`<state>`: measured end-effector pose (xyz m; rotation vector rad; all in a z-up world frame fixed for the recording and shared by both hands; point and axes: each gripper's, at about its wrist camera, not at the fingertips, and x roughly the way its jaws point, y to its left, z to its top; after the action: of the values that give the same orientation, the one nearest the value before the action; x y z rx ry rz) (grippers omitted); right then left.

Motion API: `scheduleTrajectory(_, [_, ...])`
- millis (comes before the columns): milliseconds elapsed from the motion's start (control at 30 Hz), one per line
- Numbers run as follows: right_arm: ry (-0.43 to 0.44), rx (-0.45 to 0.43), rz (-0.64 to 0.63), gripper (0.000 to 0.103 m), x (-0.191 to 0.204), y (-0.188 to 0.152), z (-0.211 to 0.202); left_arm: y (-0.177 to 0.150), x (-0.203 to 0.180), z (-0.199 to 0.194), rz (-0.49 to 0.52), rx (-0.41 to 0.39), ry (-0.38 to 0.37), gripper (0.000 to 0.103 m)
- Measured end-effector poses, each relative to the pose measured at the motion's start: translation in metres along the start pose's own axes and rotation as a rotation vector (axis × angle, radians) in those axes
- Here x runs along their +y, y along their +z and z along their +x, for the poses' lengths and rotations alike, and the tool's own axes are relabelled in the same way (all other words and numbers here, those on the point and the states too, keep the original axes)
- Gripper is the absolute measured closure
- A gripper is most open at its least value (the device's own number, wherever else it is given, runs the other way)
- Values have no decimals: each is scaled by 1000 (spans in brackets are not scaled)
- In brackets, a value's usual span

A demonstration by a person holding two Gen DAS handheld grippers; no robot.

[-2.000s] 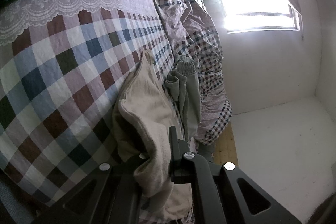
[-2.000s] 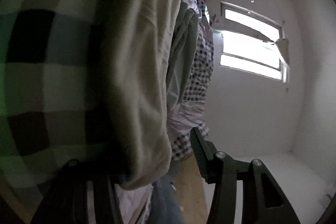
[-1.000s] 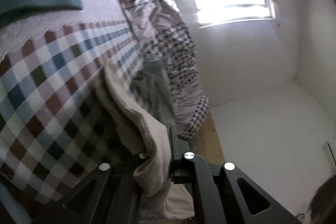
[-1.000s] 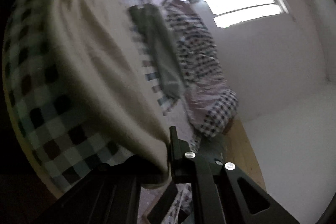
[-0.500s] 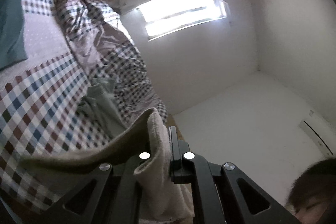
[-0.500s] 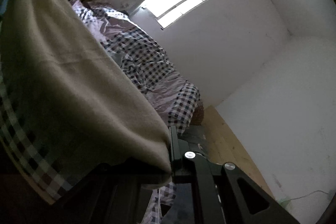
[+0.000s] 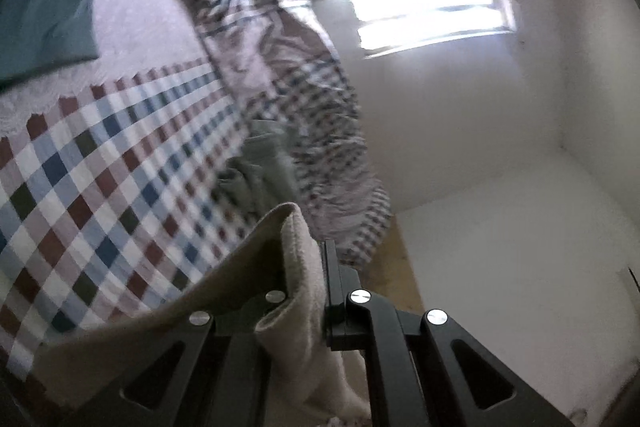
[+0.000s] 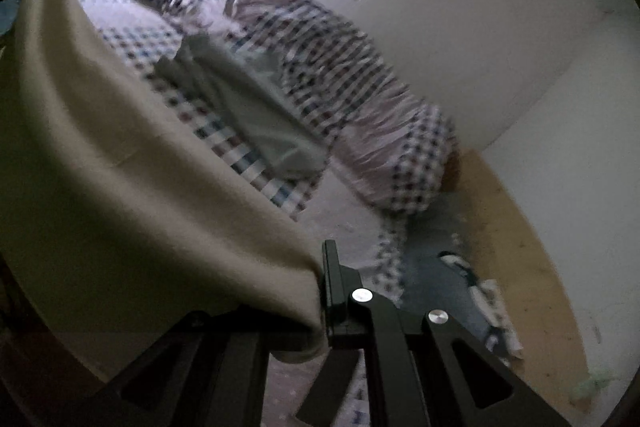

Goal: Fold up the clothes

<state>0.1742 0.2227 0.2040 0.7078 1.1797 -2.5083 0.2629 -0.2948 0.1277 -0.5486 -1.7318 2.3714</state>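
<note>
Checked bed [image 7: 100, 167] under a bright window [image 7: 420, 7]; both the left gripper [image 7: 320, 267] and right gripper [image 8: 320, 279] clamp the beige cloth [image 8: 140, 187], which hides the bed's near edge.

Open room: the checked bedsheet [image 7: 104, 163] is bare across the wide stretch ahead of the left claw [image 7: 320, 267], up to the teal pillow [image 7: 44, 15] at the head of the bed.

Obstacles:
- The beige garment [image 8: 132, 179], stretched between both claws, hangs over the near part of the bed and blocks the left half of the right claw's [image 8: 322, 279] view.
- A grey-green garment [image 8: 248, 107] lies on the sheet, just beside the bunched checked duvet [image 8: 360, 115].
- The duvet forms a ridge along the bed's window side.

Beyond the duvet, the wooden floor [image 8: 520, 235] is open, apart from items lying near the bed corner; these are blurred.
</note>
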Motion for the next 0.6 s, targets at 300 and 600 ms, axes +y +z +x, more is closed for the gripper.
scheduleTrajectory(300, [156,119,15,100,-16,14,96,37,24,90,-66,38,128,101])
scheduleTrajectory(600, [450,307,61,99,-19,29,216,64,99,172,-255,80,313,101])
